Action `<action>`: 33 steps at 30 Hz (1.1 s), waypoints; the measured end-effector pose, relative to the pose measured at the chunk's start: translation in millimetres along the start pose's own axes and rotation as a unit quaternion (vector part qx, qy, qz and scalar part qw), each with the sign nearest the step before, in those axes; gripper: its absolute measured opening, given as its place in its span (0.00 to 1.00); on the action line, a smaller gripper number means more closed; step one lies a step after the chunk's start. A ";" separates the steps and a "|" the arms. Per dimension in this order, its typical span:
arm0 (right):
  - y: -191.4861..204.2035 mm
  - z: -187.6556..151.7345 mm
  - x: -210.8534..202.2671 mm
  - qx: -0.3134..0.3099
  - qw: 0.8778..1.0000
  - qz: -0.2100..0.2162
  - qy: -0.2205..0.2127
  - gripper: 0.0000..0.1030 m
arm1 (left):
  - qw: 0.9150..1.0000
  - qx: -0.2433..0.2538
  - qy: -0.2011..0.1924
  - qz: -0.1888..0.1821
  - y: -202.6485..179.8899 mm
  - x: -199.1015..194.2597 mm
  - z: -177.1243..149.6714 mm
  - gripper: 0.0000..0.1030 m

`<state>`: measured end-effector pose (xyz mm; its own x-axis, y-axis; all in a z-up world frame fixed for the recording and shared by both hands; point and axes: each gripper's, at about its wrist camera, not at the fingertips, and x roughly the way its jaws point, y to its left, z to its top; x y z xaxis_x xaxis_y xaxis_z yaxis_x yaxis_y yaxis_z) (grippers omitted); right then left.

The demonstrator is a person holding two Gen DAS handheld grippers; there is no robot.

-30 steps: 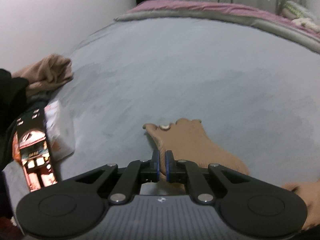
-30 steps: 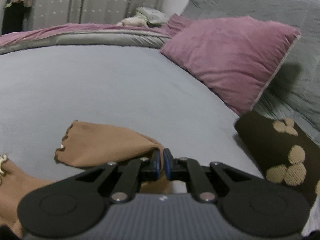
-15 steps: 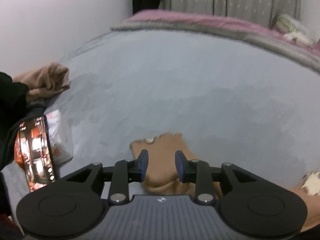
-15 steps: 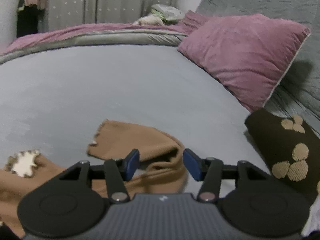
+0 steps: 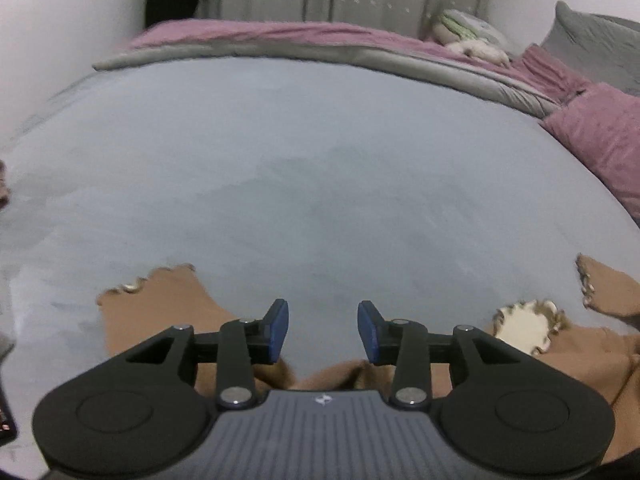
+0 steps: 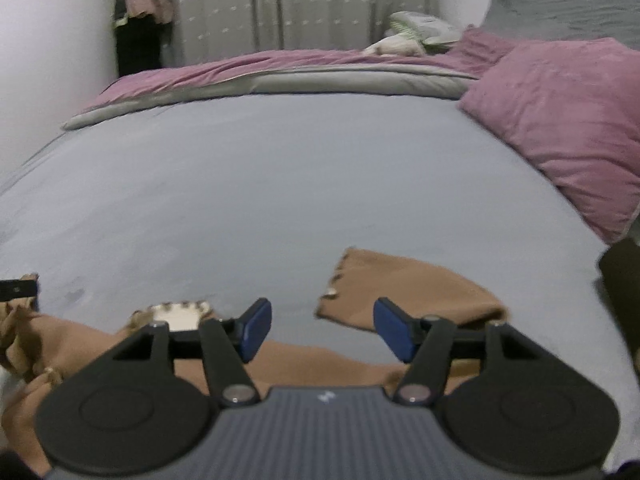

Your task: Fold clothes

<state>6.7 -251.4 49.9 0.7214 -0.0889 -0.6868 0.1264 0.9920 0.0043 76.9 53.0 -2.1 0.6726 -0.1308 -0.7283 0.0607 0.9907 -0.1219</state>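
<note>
A tan garment [image 5: 160, 312] with scalloped cuffs lies spread on the grey bed sheet [image 5: 320, 184] near the front edge. In the left wrist view one sleeve sits left of my left gripper [image 5: 323, 330], which stands open over bare sheet with nothing between its blue pads. The garment's neckline with its white label [image 5: 524, 330] lies to the right. In the right wrist view the other sleeve [image 6: 404, 288] lies flat just beyond my right gripper [image 6: 322, 330], also open and empty. The label [image 6: 180, 314] shows at its left. The garment's lower part is hidden under both grippers.
A pink pillow [image 6: 560, 120] and a grey pillow [image 6: 568, 4] lie at the right. A folded pink and grey duvet [image 5: 320, 46] runs along the far side. A dark cushion [image 6: 624, 292] sits at the right edge. Curtains [image 6: 304, 4] hang behind.
Both grippers were shut on the garment's sleeves a second ago. They have opened, let the sleeves drop flat on the sheet, and drawn back and upward.
</note>
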 end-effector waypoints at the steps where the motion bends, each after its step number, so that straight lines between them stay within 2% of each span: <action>1: 4.4 -0.1 3.3 -0.006 1.000 0.003 0.003 0.59 | 1.000 -0.001 0.005 -0.004 -0.9 3.8 0.8 0.37; 9: 37.6 -1.0 29.9 -0.046 0.998 0.029 0.029 0.64 | 1.000 0.008 0.018 0.010 -0.9 33.3 8.2 0.37; 17: 47.2 -1.1 52.9 -0.062 0.997 0.026 0.046 0.66 | 0.999 0.036 0.018 0.021 -7.5 49.3 23.5 0.37; 23: 49.0 -6.9 59.5 -0.102 0.991 0.042 0.075 0.69 | 0.992 0.099 0.071 -0.013 -26.1 60.9 21.2 0.37; 26: 52.5 -13.5 55.5 -0.132 0.986 0.053 0.084 0.70 | 0.988 0.131 0.079 -0.021 -36.1 54.7 13.6 0.37; 33: 55.1 -26.7 41.0 -0.178 0.977 0.076 0.093 0.71 | 0.987 0.134 0.083 -0.040 -37.0 23.8 5.2 0.37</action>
<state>25.1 -198.0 2.7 0.5726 0.0459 -0.8185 -0.2403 0.9640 -0.1140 94.6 13.4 -11.4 0.5287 -0.1919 -0.8268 0.3166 0.9484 -0.0178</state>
